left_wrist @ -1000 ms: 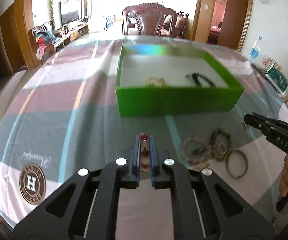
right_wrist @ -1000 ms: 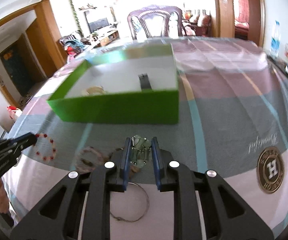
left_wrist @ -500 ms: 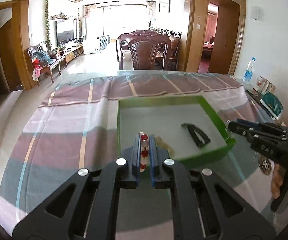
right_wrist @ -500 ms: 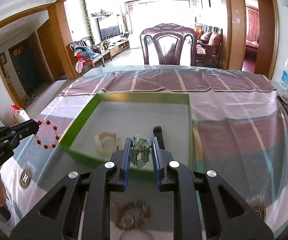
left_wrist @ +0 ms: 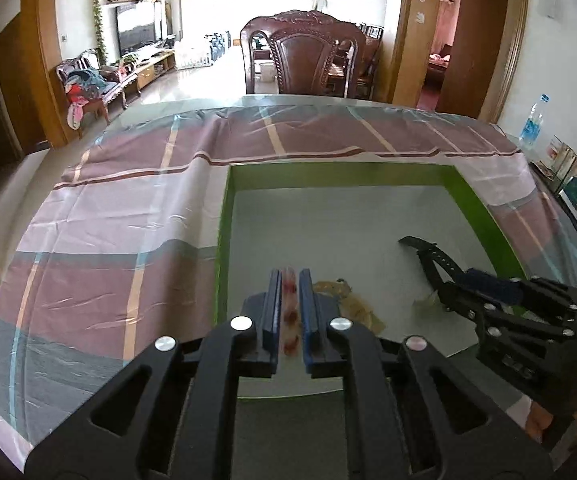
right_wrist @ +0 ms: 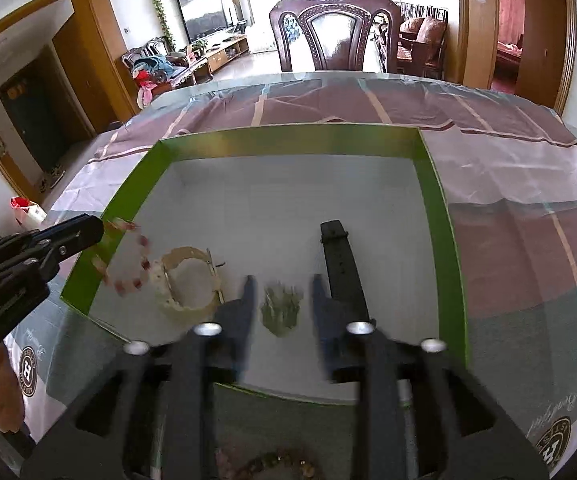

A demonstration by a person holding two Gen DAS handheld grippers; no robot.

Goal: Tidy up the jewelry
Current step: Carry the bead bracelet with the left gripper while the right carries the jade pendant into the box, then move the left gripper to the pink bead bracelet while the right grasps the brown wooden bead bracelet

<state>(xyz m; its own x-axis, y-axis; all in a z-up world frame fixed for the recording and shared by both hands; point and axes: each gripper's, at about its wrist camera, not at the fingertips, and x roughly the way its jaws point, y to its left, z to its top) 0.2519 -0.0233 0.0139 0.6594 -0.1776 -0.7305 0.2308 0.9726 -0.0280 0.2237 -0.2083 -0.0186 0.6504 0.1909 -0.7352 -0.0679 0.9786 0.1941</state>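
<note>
We held a gripper in each hand above a green box [right_wrist: 436, 216] with a pale floor, which sat on a tabletop [left_wrist: 136, 216] covered by a striped pink, grey and maroon cloth.

Our left gripper [left_wrist: 288, 300] hung over the near left part of the box. Its blue pads had just been easing apart, and a red-beaded bracelet [left_wrist: 289, 312] sat in the narrow gap between them. In the right wrist view that bracelet [right_wrist: 128, 256] was blurred and dangled from the gripper tip over the box's left wall, so it may have been slipping free; we could not tell whether the pads pressed on it.

Our right gripper [right_wrist: 280, 300] was over the near middle of the box. Its jaws had just been opening and stood spread, with a small pale green piece of jewelry [right_wrist: 282, 310] in the gap, clear of both pads and blurred.

Inside the box lay a cream bracelet [right_wrist: 186, 284], just beside the red beads, and a black watch strap [right_wrist: 340, 260] to the right of the green piece. A beaded bracelet [right_wrist: 276, 464] rested on the cloth outside the near wall. A dark wooden chair [left_wrist: 302, 60] stood at the far side of the tabletop.
</note>
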